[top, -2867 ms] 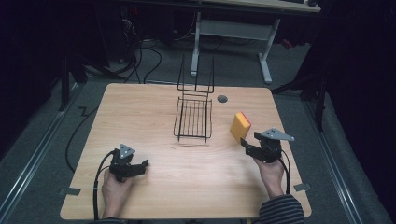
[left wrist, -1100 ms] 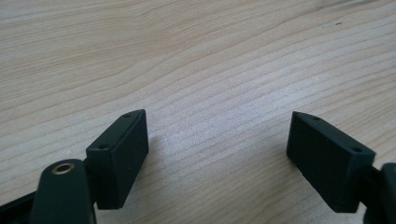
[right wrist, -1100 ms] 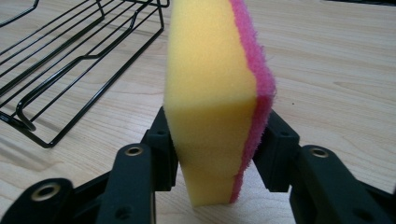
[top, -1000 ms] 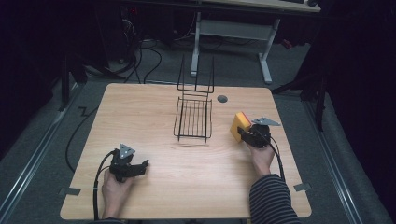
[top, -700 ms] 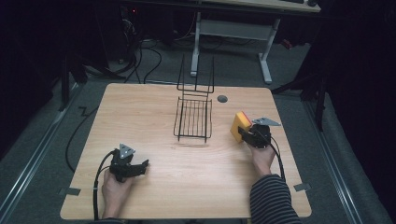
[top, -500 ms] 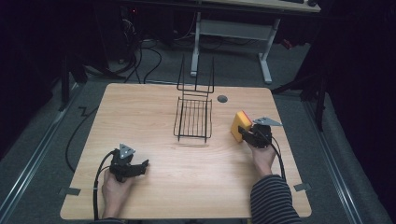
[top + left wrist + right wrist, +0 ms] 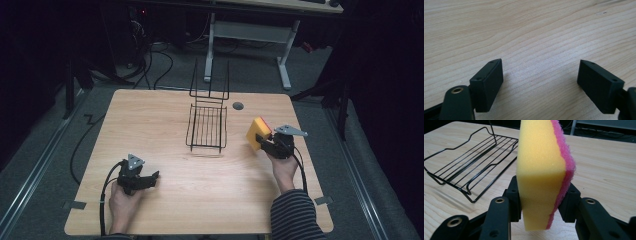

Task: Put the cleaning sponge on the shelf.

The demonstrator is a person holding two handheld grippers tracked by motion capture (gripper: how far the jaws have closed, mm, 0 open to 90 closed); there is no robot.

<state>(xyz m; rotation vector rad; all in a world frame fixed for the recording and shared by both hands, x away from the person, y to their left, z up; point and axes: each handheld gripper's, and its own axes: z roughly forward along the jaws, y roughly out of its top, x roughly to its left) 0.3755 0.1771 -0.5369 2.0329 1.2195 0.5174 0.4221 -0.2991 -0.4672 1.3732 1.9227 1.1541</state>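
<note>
A yellow sponge (image 7: pixel 258 132) with a pink scouring face stands on edge between the jaws of my right gripper (image 7: pixel 267 141), which is shut on it just above the table at the right. In the right gripper view the sponge (image 7: pixel 544 167) rises upright, squeezed at its lower part by both pads. A black wire rack (image 7: pixel 207 126) lies on the table to the left of it, also seen as the rack (image 7: pixel 466 162) beyond the jaws. My left gripper (image 7: pixel 150 179) rests low at the front left, open, with bare wood between its fingertips (image 7: pixel 490 80).
The wooden table (image 7: pixel 165 200) has a round cable hole (image 7: pixel 238 106) at the back right of the rack. The rack's tall wire back (image 7: pixel 210 82) stands at its far end. Desk legs and cables lie on the floor behind the table.
The right gripper went forward to the sponge, closed on it and tipped it up onto its edge, lifting it slightly. The left gripper has stayed still.
</note>
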